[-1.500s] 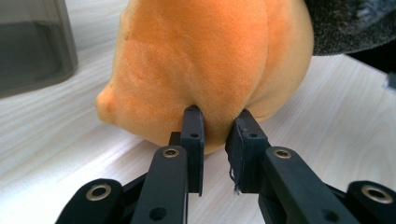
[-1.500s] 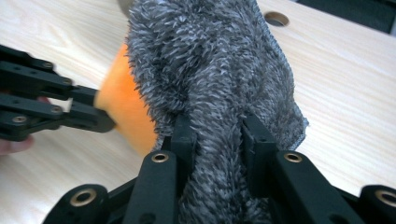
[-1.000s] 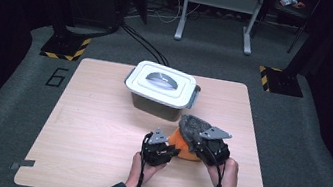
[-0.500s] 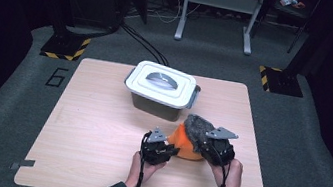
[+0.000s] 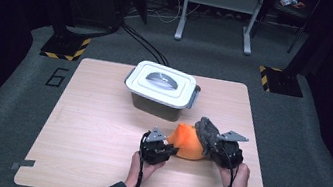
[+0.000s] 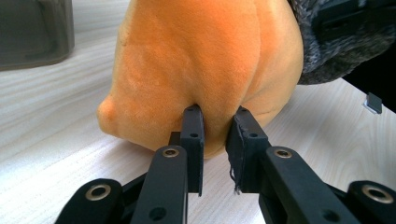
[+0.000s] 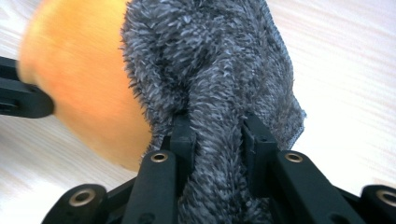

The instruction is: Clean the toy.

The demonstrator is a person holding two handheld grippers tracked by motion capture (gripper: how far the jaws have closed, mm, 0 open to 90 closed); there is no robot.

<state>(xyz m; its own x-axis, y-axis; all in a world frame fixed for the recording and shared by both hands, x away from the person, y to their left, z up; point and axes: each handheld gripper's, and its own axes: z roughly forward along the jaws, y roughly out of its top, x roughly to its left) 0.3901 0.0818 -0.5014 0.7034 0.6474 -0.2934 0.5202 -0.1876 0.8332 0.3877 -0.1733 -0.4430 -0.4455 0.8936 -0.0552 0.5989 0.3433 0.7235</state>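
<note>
An orange plush toy [image 5: 188, 141] rests on the wooden table [image 5: 97, 133], near its front right. My left gripper [image 5: 171, 150] pinches a fold of the orange plush [image 6: 205, 70] from its left side; its jaws are closed on the fabric [image 6: 215, 140]. A grey fuzzy cloth [image 5: 205, 130] drapes over the toy's right side. My right gripper [image 5: 210, 150] is shut on a fold of that grey cloth [image 7: 215, 93], which bunches between its jaws [image 7: 218, 154]. The orange plush [image 7: 79, 79] lies left of the cloth in the right gripper view.
A grey lidded plastic box [image 5: 161, 88] with side latches stands behind the toy, mid-table; its wall [image 6: 35, 28] appears at the top left of the left gripper view. Bare wood stretches left of the grippers. A person's hands [image 5: 237, 181] come in from the front edge.
My right gripper has shifted a little to the right and down with the grey cloth in it. The left gripper has stayed put on the orange plush.
</note>
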